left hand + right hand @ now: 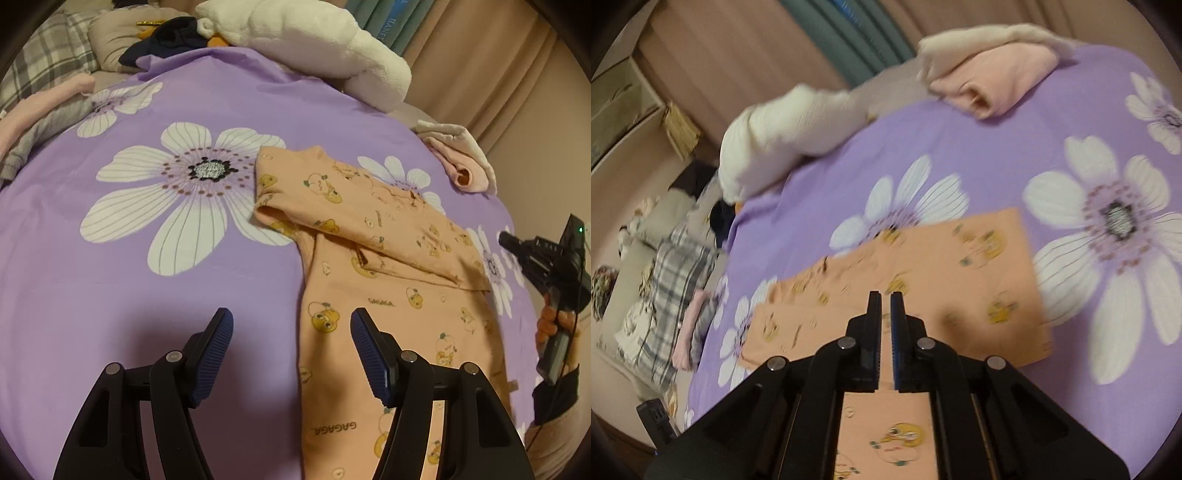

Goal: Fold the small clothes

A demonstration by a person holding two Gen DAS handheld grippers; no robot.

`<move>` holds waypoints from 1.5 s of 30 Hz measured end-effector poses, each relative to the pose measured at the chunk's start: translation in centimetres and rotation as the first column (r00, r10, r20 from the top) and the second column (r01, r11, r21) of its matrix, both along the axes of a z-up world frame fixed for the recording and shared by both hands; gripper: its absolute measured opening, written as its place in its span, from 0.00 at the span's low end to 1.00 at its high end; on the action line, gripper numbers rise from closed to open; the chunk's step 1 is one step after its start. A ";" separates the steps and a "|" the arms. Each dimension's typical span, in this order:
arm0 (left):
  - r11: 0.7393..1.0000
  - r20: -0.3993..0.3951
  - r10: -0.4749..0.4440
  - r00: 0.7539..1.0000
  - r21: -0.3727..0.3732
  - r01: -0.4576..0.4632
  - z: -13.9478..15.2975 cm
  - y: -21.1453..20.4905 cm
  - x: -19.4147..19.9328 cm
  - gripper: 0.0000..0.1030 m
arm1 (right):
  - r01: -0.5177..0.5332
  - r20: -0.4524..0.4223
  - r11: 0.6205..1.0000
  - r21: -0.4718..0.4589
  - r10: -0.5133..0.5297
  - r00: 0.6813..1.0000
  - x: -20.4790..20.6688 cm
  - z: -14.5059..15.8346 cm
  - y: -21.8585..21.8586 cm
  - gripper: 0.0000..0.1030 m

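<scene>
While the peach garment [369, 266] lies flat on the purple bed cover [147, 295] with one sleeve folded across its chest, the fold is part done. The left gripper [291, 354] hovers at its near edge, fingers apart and empty; the right gripper [885, 328], fingers together on nothing, would likely need to reopen to take the next edge.

Peach cotton garment [373, 258], yellow cartoon prints; purple bedsheet [110, 295], big white flowers; fluffy white blanket [325, 48]; grey-white plaid pillow [44, 62]; folded pink cloth [993, 77].
</scene>
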State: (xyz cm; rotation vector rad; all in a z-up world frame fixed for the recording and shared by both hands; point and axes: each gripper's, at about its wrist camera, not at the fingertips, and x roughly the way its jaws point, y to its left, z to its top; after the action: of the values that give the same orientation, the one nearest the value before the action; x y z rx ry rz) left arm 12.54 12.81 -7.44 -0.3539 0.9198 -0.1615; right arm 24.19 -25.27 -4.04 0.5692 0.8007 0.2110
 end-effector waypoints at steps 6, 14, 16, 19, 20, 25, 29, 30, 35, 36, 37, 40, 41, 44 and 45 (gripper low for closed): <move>1.000 0.000 -0.003 1.000 -0.006 0.003 0.1 -0.5 0.3 0.63 | -0.092 -0.148 0.992 0.090 0.104 0.983 1.1 -4.1 2.0 0.21; 1.000 -0.006 -0.014 1.000 0.017 0.014 0.3 -1.0 0.6 0.63 | -0.134 -0.192 0.988 0.082 0.148 0.970 3.0 -6.5 5.7 0.44; 1.000 -0.010 -0.008 1.000 0.015 0.009 0.3 -0.9 0.8 0.63 | -0.152 -0.220 0.988 0.036 0.157 0.963 3.6 -7.1 6.5 0.08; 1.000 -0.014 -0.008 1.000 0.009 0.008 0.3 -0.8 1.0 0.63 | -0.171 -0.215 0.985 -0.007 0.165 0.962 3.8 -7.0 7.0 0.06; 1.000 -0.013 -0.007 1.000 0.015 0.008 0.4 -0.8 1.0 0.63 | -0.176 -0.178 0.984 -0.011 0.171 0.969 3.4 -6.0 6.8 0.06; 1.000 -0.013 0.000 1.000 0.020 0.001 0.5 -0.7 1.5 0.63 | -0.132 -0.033 0.991 0.019 0.133 0.991 1.4 -1.6 3.8 0.06; 0.999 0.003 -0.016 1.000 0.034 0.016 0.8 -1.5 2.8 0.63 | -0.078 -0.054 0.996 -0.049 0.076 0.996 1.3 -1.7 1.8 0.07; 0.999 0.005 -0.024 1.000 0.037 0.023 0.8 -1.9 3.3 0.63 | -0.080 -0.071 0.996 -0.042 0.077 0.995 1.5 -2.3 1.5 0.08; 0.995 0.036 -0.077 0.996 0.060 0.075 1.8 -4.1 6.7 0.63 | -0.017 -0.169 0.977 -0.213 -0.020 0.985 1.6 -4.7 0.6 0.12; 0.995 0.046 -0.089 0.995 0.057 0.086 2.0 -4.5 7.2 0.63 | -0.002 -0.175 0.975 -0.221 -0.037 0.984 1.5 -4.8 0.3 0.14; 0.994 0.058 -0.101 0.993 0.055 0.098 2.2 -4.9 7.8 0.63 | 0.007 -0.167 0.977 -0.213 -0.044 0.985 1.3 -4.7 0.1 0.14; 0.991 0.083 -0.122 0.989 0.064 0.116 2.3 -6.0 9.3 0.63 | -0.009 -0.079 0.975 -0.222 -0.009 0.997 0.4 -3.2 0.5 0.14; 0.990 0.087 -0.131 0.988 0.073 0.124 2.1 -6.5 9.7 0.63 | -0.050 -0.051 0.977 -0.207 0.040 0.998 0.2 -2.8 1.1 0.14; 0.986 0.062 -0.156 0.986 0.066 0.151 0.9 -7.0 10.8 0.56 | -0.151 -0.064 0.973 -0.172 0.142 0.988 0.5 -3.5 2.8 0.13; 0.986 0.035 -0.153 0.988 0.073 0.150 0.1 -7.0 11.2 0.54 | -0.168 -0.085 0.968 -0.188 0.154 0.984 0.8 -4.1 3.6 0.13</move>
State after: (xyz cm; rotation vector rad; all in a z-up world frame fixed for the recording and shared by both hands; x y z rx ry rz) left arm 23.71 5.78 -7.32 -0.2149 0.9098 -0.2741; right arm 24.96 -21.70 -8.11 0.3278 0.9248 0.2598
